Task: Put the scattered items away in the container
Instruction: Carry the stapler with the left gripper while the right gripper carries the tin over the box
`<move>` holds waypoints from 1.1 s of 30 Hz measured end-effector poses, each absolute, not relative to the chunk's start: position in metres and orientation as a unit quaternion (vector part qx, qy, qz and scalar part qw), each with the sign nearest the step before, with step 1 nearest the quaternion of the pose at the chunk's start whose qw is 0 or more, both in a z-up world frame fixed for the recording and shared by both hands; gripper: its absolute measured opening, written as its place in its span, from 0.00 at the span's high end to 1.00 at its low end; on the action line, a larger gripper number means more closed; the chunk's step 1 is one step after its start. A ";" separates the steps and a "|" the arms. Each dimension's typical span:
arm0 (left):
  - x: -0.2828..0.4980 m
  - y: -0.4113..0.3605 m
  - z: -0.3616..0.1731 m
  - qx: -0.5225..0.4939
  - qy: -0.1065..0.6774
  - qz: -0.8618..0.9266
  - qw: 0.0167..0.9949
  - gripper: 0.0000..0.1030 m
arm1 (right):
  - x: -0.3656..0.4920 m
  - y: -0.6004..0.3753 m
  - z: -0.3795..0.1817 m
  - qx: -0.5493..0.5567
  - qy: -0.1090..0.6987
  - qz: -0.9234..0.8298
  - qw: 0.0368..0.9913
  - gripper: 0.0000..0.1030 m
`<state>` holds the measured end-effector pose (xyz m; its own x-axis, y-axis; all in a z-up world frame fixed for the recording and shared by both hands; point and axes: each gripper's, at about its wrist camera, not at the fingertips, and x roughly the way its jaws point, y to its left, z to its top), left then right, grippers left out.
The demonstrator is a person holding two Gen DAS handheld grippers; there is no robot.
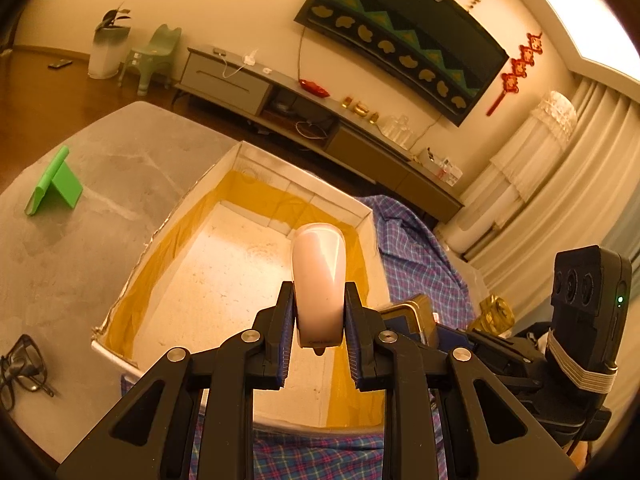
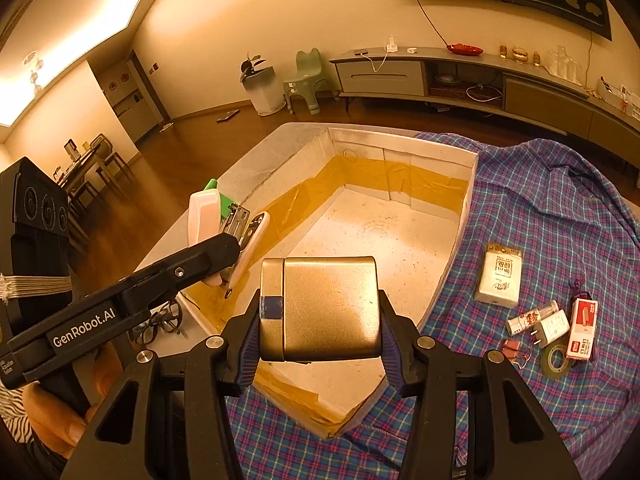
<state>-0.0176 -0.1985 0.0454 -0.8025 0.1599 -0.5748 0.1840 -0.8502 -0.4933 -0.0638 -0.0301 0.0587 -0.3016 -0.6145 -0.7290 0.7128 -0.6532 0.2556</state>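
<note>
Carrying is being done with both grippers: the left gripper [image 1: 320, 316] is nearly closed on a pale stapler [image 1: 319, 280], and the right gripper [image 2: 320, 320] is spread wide, clamped on a gold tin [image 2: 320, 308]. Both items are being held over the near end of the foam box [image 2: 468, 184]. Each should be lowered close to the floor before being let go, kept well apart.
</note>
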 end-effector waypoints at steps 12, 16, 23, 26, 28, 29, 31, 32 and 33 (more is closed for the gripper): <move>-0.040 -0.212 0.036 0.322 0.293 -0.900 0.002 0.78 | -0.080 -0.042 0.059 0.425 0.077 -0.805 0.408 0.50; -0.050 -0.217 0.034 0.328 0.295 -0.897 0.007 0.78 | -0.090 -0.046 0.057 0.429 0.078 -0.804 0.405 0.50; -0.073 -0.224 0.032 0.339 0.295 -0.893 0.012 0.78 | -0.107 -0.055 0.053 0.435 0.084 -0.801 0.402 0.50; -0.084 -0.225 0.031 0.345 0.291 -0.892 0.014 0.77 | -0.114 -0.058 0.050 0.438 0.087 -0.800 0.400 0.50; -0.091 -0.226 0.029 0.350 0.292 -0.890 0.013 0.77 | -0.119 -0.060 0.049 0.441 0.087 -0.799 0.399 0.50; -0.094 -0.227 0.028 0.352 0.292 -0.889 0.015 0.77 | -0.122 -0.061 0.048 0.442 0.087 -0.799 0.399 0.50; -0.102 -0.227 0.028 0.356 0.289 -0.889 0.017 0.77 | -0.127 -0.063 0.047 0.444 0.087 -0.798 0.397 0.50; -0.105 -0.228 0.028 0.357 0.286 -0.889 0.019 0.77 | -0.130 -0.064 0.046 0.446 0.087 -0.798 0.397 0.50; -0.109 -0.228 0.028 0.358 0.284 -0.889 0.020 0.77 | -0.134 -0.066 0.044 0.448 0.087 -0.797 0.395 0.50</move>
